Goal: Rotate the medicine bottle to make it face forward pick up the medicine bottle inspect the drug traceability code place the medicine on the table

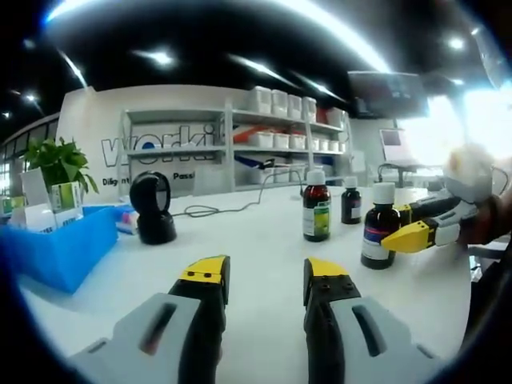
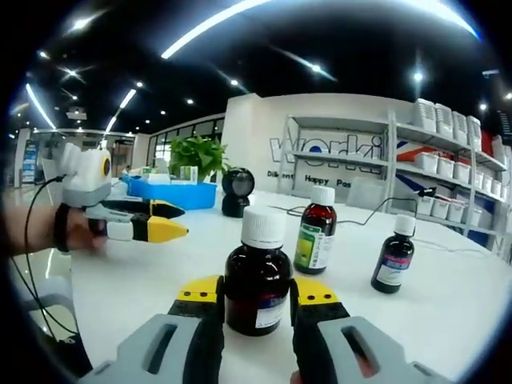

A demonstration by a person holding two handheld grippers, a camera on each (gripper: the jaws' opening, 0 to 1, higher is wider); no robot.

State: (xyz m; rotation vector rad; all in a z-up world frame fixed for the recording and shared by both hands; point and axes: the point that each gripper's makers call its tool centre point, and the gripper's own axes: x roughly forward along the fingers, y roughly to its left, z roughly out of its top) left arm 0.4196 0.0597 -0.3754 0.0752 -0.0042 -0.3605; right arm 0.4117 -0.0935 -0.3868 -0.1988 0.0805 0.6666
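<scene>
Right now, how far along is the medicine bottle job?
Early. The right gripper has its jaws around the nearest medicine bottle, which stands upright on the white table; whether they grip it I can't tell. Its label is turned partly aside. The left gripper is open and holds nothing. Lifting, checking the traceability code and setting down remain.
</scene>
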